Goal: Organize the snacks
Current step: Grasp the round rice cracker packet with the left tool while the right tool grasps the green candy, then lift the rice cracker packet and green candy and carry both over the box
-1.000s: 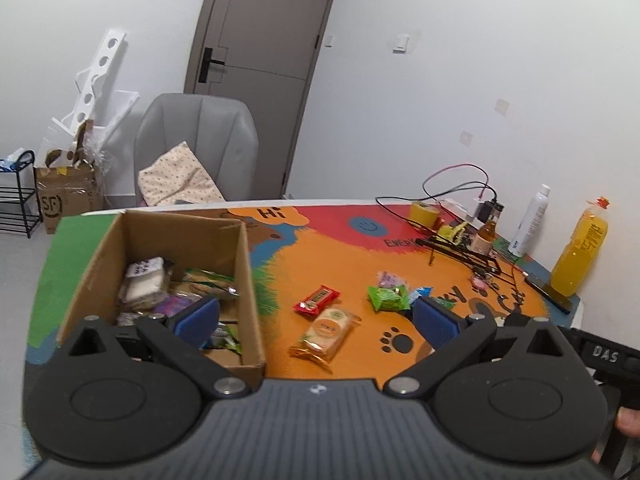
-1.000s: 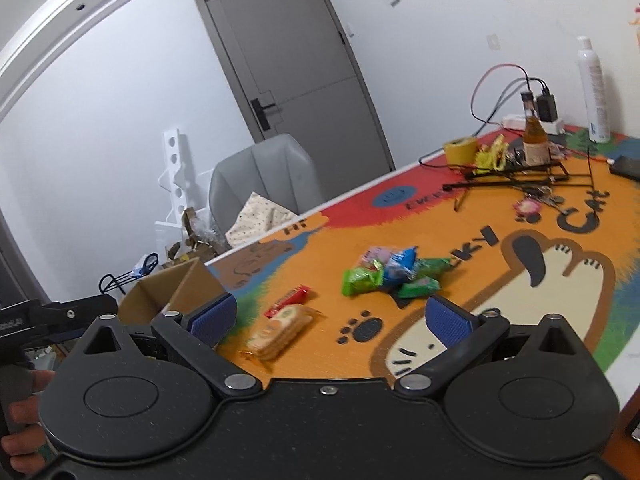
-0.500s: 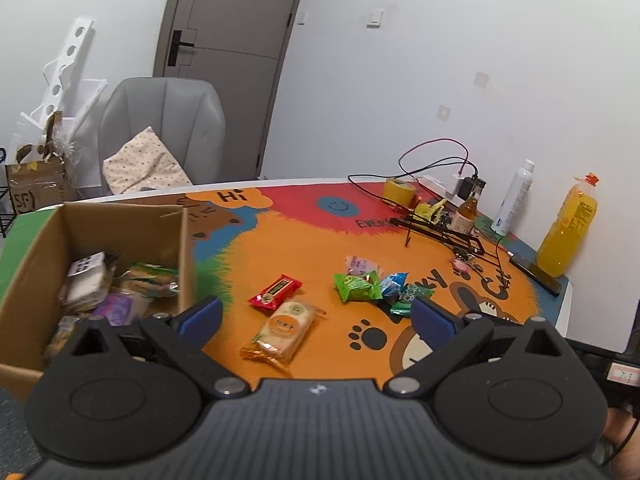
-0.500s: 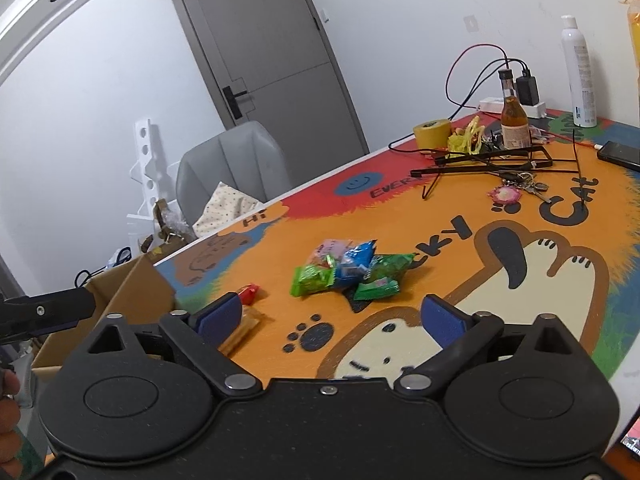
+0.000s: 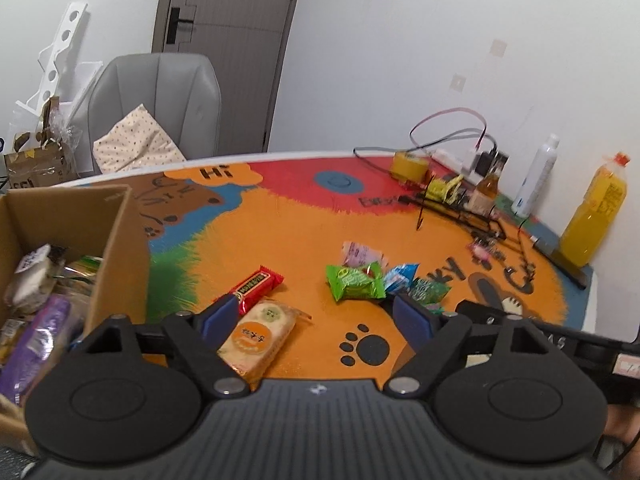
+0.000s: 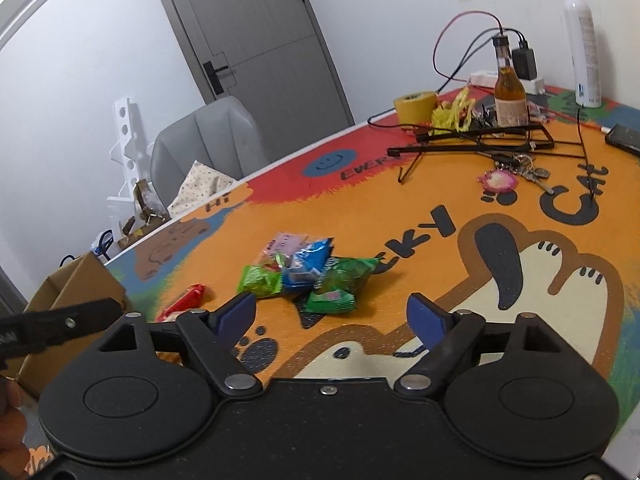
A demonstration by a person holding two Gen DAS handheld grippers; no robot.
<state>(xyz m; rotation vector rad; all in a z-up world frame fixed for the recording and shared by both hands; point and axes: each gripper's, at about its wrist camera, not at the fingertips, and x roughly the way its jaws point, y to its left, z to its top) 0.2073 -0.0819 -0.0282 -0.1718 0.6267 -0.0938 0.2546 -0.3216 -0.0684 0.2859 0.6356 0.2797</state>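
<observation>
Soft, even indoor light fills both my wrist views; shadows stay faint, fisheye bending curves the door (image 5: pixel 224 52) and dark corners vignette the frames.

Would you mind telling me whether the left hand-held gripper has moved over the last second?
Yes. The left hand-held gripper swung right, off the cardboard box, toward the rice cracker pack.

Ahead of the spread left gripper (image 5: pixel 316 316), bare orange table mat (image 5: pixel 304 248) runs clear between the red wrapped bar (image 5: pixel 258 289) by its left fingertip and the bright green packet (image 5: pixel 354 282) toward its right — the pale cracker pack (image 5: pixel 258 334) lies just inside the left finger. The brown cardboard box wall (image 5: pixel 120 256) blocks the far left. Before the open right gripper (image 6: pixel 331 316), a heap of green and blue packets (image 6: pixel 310 276) sits just ahead — open mat lies to the right, black wire frames (image 6: pixel 472 140) far beyond.
</observation>
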